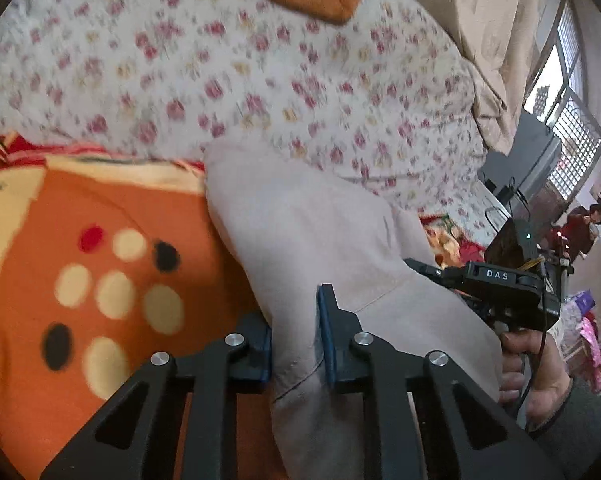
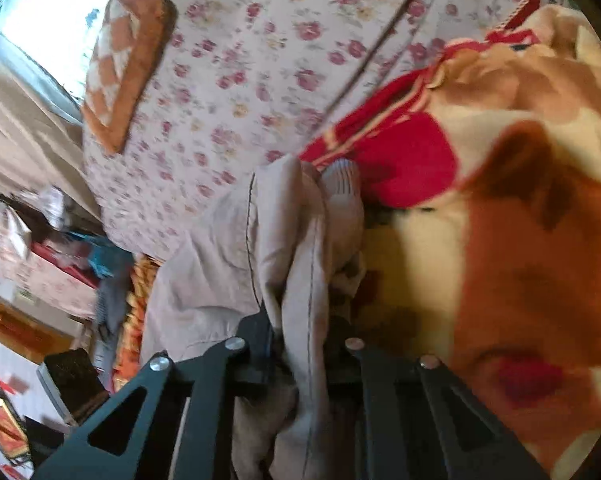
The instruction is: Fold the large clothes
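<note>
Pinching the beige garment [image 1: 320, 232] in the left gripper [image 1: 294, 344], jaws narrowed on a fold, long axis running ahead over the orange blanket [image 1: 100, 280]. Clamped likewise in the right gripper [image 2: 300, 352], bunched cloth [image 2: 284, 232] stretching forward toward the floral quilt [image 2: 260, 60].
</note>
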`<action>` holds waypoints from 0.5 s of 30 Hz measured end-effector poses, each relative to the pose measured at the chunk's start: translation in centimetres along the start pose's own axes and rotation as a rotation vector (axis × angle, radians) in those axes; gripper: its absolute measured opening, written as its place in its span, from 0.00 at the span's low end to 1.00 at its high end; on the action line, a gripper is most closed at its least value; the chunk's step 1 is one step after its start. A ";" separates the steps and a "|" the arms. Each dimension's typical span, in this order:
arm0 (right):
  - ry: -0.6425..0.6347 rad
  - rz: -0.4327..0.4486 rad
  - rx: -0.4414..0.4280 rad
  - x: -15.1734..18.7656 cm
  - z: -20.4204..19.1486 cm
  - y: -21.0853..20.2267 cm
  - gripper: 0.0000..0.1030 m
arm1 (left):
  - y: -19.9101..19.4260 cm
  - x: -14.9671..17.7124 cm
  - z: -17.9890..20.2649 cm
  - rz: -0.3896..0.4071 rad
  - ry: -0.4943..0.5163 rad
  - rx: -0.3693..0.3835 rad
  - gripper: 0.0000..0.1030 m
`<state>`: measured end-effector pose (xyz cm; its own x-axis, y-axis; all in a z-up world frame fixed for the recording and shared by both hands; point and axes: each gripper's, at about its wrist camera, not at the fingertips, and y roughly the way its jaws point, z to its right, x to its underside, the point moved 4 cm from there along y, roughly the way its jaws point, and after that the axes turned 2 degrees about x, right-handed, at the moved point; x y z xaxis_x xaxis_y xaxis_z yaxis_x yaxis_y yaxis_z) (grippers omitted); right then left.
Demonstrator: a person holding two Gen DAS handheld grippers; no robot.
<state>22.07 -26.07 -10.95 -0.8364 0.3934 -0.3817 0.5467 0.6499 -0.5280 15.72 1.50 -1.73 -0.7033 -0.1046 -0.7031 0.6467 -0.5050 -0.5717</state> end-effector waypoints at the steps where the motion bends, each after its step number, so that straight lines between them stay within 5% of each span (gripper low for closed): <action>1: -0.004 -0.001 -0.020 0.1 -0.5 0.3 0.15 | -0.7 -0.3 -0.4 0.014 0.002 -0.012 0.13; 5: -0.077 -0.040 -0.083 0.7 -3.8 3.5 0.14 | -3.3 -1.3 -3.4 0.048 -0.036 -0.087 0.13; 9: -0.100 -0.043 -0.040 1.4 -3.8 5.8 0.20 | -1.4 -0.5 -6.3 -0.041 -0.098 -0.139 0.22; 15: -0.044 -0.053 -0.027 1.4 -3.0 5.3 0.25 | -0.8 -0.1 -6.2 -0.043 -0.096 -0.164 0.29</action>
<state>23.69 -20.08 -11.99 -0.8611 0.3299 -0.3868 0.5001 0.6863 -0.5281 17.15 7.18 -3.81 -0.7514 -0.1707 -0.6373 0.6490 -0.3654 -0.6673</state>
